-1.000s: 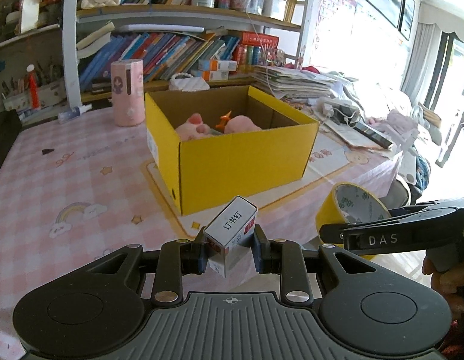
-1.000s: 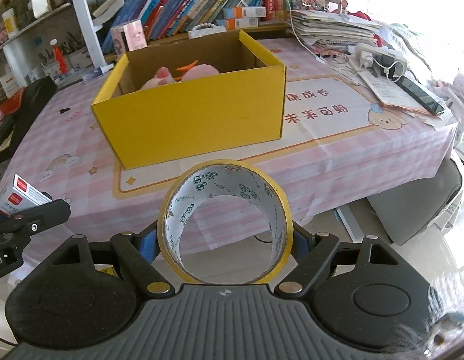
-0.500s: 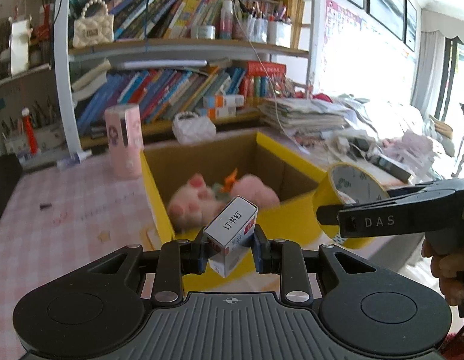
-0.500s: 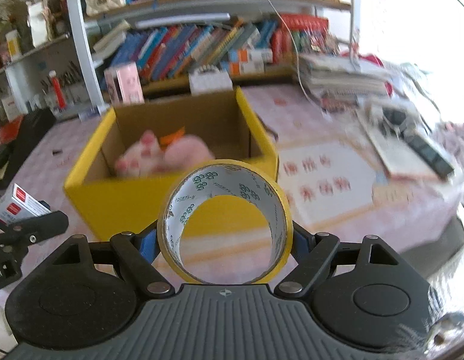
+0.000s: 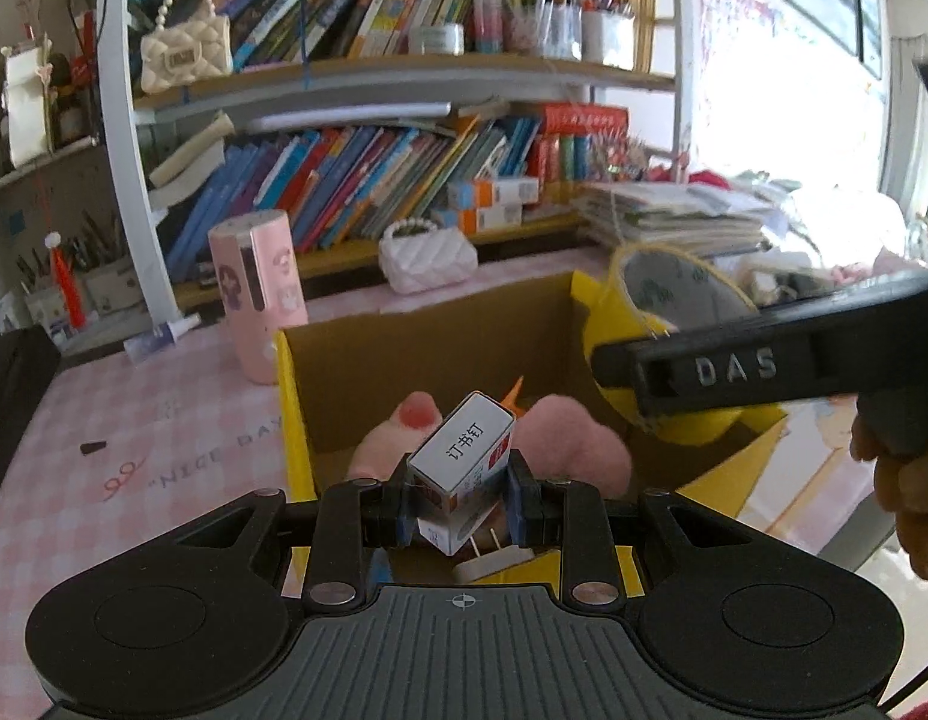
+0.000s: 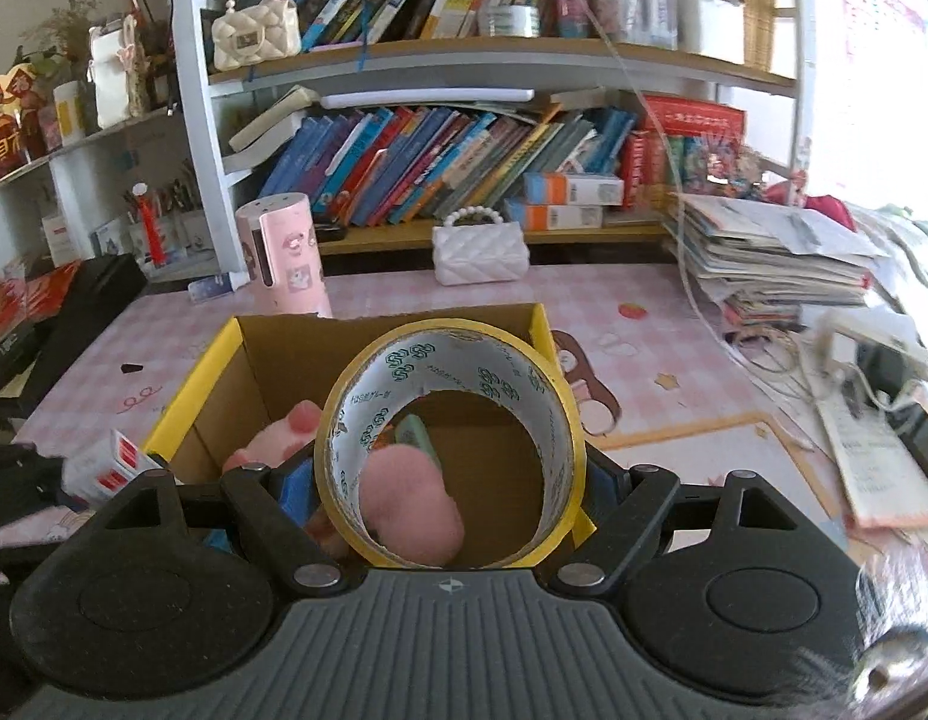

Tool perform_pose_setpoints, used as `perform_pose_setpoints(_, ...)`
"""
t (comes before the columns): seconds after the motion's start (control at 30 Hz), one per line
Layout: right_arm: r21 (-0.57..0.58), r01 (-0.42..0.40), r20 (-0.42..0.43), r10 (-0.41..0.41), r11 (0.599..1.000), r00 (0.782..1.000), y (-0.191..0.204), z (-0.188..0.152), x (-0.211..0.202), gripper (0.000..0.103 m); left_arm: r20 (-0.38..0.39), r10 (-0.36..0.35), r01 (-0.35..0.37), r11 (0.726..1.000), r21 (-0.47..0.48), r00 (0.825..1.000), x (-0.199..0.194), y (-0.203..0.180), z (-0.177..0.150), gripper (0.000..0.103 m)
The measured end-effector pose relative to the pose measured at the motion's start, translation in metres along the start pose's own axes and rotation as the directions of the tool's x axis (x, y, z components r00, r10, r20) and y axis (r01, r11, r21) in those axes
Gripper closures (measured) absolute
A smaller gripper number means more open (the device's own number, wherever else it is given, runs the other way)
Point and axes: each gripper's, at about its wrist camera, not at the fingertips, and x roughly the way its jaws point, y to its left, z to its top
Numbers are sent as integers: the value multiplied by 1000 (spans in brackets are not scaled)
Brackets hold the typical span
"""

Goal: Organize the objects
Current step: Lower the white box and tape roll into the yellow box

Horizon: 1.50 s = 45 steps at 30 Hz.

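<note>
Left hand-held gripper (image 5: 458, 504) was clamped narrow on our staple box (image 5: 464, 462), right hand-held gripper (image 6: 449, 480) spread wide around our tape roll (image 6: 449, 441), both over the yellow carton (image 6: 368, 354). Light, rigid; roll likely slick, so we'd grip outer rim.

The right gripper (image 6: 449, 483) clamps a yellow tape roll (image 6: 449, 444) above the open yellow box (image 6: 191, 384), where a pink plush (image 6: 404, 504) lies; bookshelves (image 6: 464, 60) stand behind.
</note>
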Motion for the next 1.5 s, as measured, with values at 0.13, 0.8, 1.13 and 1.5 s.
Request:
perform_pose_setpoints(0.13,-23,-37,-13,37,999,999,0,6,20,23,-43,26,-25,1000,9,999,18,-4,-1,76)
perform_pose_setpoints(0.8,-93,-201,-170,184,975,968,15,15,93,23,-64,38,-40,999,-34,997,33,1,-3,64)
perform_pose_setpoints(1.13,-102,-226,-194,204,969,960,17,18,100,22,-31,90,-91,995,-36,995,14,2,-5,35)
perform_pose_setpoints(1.5,-155,-256,-180,227,954,957,26,14,93,22,25,125,-125,992,12,992,-12,-10,-8,29)
